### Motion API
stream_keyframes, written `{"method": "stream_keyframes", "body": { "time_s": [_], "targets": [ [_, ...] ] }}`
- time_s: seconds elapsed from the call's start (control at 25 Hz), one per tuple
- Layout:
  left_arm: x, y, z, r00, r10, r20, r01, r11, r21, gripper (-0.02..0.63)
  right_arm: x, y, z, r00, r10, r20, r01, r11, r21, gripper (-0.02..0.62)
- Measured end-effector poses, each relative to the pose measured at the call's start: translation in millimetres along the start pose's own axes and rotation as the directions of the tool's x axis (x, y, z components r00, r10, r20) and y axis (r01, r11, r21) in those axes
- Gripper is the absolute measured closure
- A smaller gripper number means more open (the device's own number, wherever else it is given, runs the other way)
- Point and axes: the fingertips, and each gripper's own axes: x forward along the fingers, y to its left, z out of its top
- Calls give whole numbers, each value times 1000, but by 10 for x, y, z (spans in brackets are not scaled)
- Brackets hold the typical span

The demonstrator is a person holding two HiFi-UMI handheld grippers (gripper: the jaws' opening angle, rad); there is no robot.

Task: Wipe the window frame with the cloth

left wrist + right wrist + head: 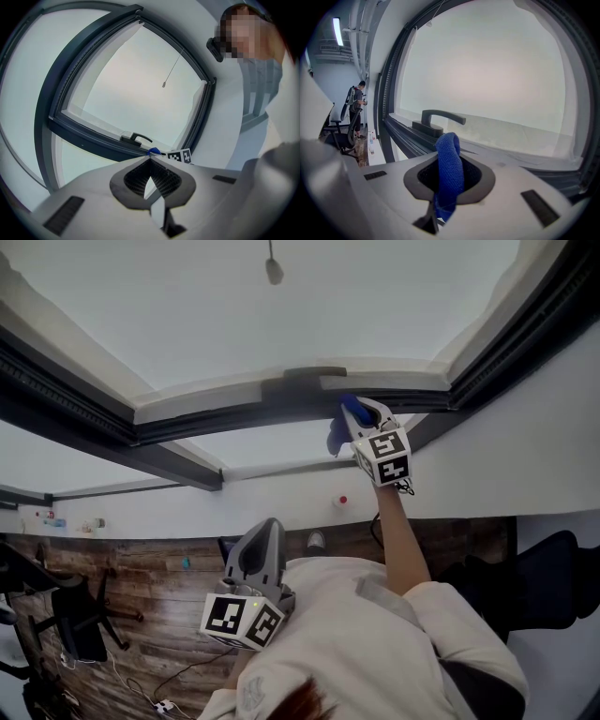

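My right gripper (351, 411) is raised to the dark window frame (234, 420), shut on a blue cloth (337, 430). In the right gripper view the cloth (449, 164) sticks up in a fold between the jaws of the right gripper (449, 140), just in front of the frame's rail (401, 136) and close to the dark window handle (440, 117). My left gripper (267, 529) hangs low by the person's chest, away from the window. In its own view the left gripper (150, 158) is shut on nothing and looks at the frame (93, 140), the handle (136, 138) and the cloth (153, 151).
A pull cord (273, 268) hangs in front of the pane. A second dark frame runs along the right (525, 324). Below are a white sill (187, 507), a wood floor and black office chairs (80, 620). A person (357, 101) stands far off.
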Motion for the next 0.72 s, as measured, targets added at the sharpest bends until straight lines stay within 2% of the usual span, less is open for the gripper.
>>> {"method": "stream_keyframes", "body": {
  "time_s": [0.72],
  "targets": [
    [-16,7,12,1000,-3,3,3,1000,2,601,-174,-362,-118,996,-87,-2,87,995,48,541]
  ]
}}
